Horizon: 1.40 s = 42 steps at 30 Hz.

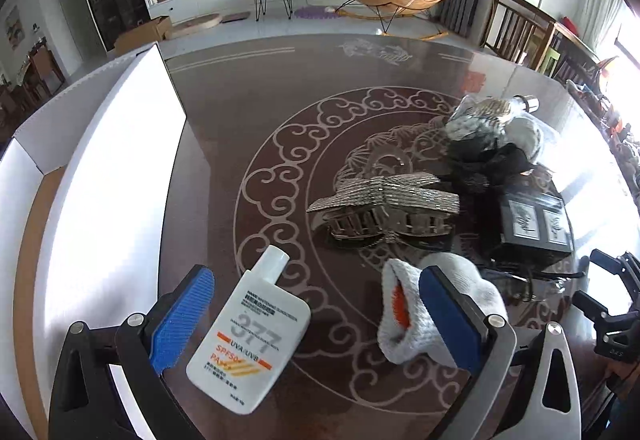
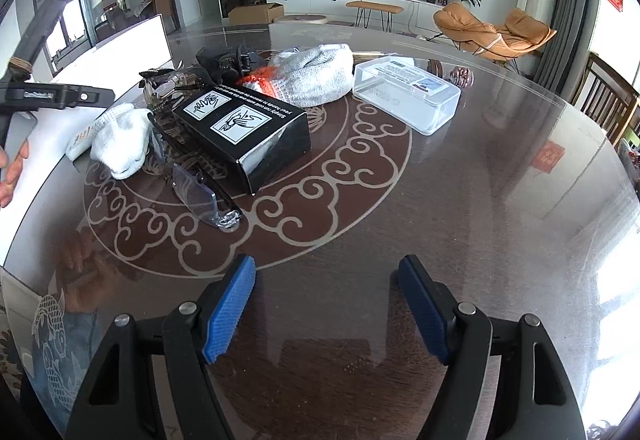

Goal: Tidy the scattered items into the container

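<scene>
the left gripper (image 1: 316, 314) is wide open, with nothing squeezed between its blue pads (image 1: 182, 320). a white sunscreen bottle (image 1: 250, 336) lies flat on the table (image 1: 224, 144) in the gap between the two fingers, its cap pointing to the far side. it sits closer to the left finger, and i cannot tell if it touches the pad. a white sock (image 1: 420, 316) with an orange patch lies by the right finger, partly behind it.

the white box (image 1: 116, 168) stands at the left of the table, just beside the bottle. it looks open at the top.

farther out in the middle of the table sits a big shiny hair clip (image 1: 384, 204). to its right is a black box (image 1: 534, 226) with little hand drawings on it. beyond that is a pile of black and white bits in clear wrap (image 1: 492, 132).

the right gripper (image 2: 326, 304) is wide open too, and it holds nothing. it hangs over a bare part of the table, well apart from the things.

in the right wrist view, clear glasses (image 2: 196, 192) lie near the black box. a grey knit thing (image 2: 316, 74) with orange on it lies on the far side of the black box, and a clear plastic case (image 2: 408, 96) lies to the right of it. a hand (image 2: 12, 170) shows at the left edge.
</scene>
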Motion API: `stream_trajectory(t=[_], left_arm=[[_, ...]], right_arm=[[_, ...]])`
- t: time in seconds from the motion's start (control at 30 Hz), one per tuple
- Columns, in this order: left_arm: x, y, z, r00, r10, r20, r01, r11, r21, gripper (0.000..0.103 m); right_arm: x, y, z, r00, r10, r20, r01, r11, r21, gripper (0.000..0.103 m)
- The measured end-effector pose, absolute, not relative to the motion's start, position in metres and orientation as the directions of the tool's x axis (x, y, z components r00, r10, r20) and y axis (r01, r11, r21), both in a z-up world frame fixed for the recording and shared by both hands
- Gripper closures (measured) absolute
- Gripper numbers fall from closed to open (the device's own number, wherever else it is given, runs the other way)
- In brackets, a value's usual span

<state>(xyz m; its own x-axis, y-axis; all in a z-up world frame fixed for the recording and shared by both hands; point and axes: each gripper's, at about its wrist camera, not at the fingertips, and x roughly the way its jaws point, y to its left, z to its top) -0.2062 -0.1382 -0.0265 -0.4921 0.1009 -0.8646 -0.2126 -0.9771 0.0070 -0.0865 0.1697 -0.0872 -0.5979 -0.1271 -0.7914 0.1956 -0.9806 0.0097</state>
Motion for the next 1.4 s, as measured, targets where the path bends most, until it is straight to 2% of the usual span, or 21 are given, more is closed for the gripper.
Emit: stream_trajectory(t=[0.1,0.2,0.33,0.43,0.57,0.8,1.0,1.07,1.17,1.4], left_arm=[[-0.216,-0.144,-0.041,-0.466,0.106,-0.878,-0.18,-0.983,-0.024,0.0],[-0.208,-0.155,-0.047,-0.434,0.217,-0.875,-0.177,-0.972,-0.154,0.0],[-0.18,-0.137,-0.05,-0.347,0.408,-0.844,-0.304,-0.901,-0.311,0.0],[-0.152,-0.111,-0.048,-0.301,0.448,-0.842,-0.393,-0.863,-0.318,0.0],[-0.124,-0.119,-0.026,-0.397,0.37,-0.84,-0.37,-0.902,-0.223,0.0],[-0.13,-0.163,-0.019,-0.527,0.139,-0.838,0.006,-0.986,-0.167,0.0],[-0.152,-0.165,-0.044,-0.481,-0.13,-0.867,0.331,-0.943,-0.042,0.0],[-0.15,-0.166,-0.053,-0.448,-0.144,-0.883,0.39,-0.92,-0.047,0.0],[-0.141,-0.171,-0.066,-0.405,-0.09,-0.91,0.42,-0.902,-0.098,0.0],[-0.076,-0.176,-0.063,-0.424,0.039,-0.905,0.364,-0.907,-0.21,0.0]], right_arm=[[-0.086,0.17,-0.087,-0.597,-0.127,-0.792,0.196,-0.981,0.009,0.027],[-0.085,0.169,-0.087,-0.597,-0.124,-0.793,0.197,-0.98,0.005,0.027],[-0.085,0.167,-0.087,-0.597,-0.124,-0.793,0.198,-0.98,0.004,0.027],[-0.085,0.167,-0.087,-0.597,-0.127,-0.792,0.198,-0.98,0.008,0.027],[-0.084,0.169,-0.086,-0.598,-0.145,-0.789,0.198,-0.98,0.03,0.027],[-0.083,0.167,-0.086,-0.597,-0.124,-0.793,0.199,-0.98,0.003,0.027],[-0.084,0.167,-0.086,-0.597,-0.124,-0.793,0.199,-0.98,0.004,0.027],[-0.084,0.168,-0.086,-0.597,-0.124,-0.793,0.199,-0.98,0.003,0.027],[-0.084,0.168,-0.086,-0.597,-0.125,-0.793,0.199,-0.98,0.004,0.027],[-0.084,0.168,-0.086,-0.597,-0.125,-0.793,0.199,-0.98,0.005,0.027]])
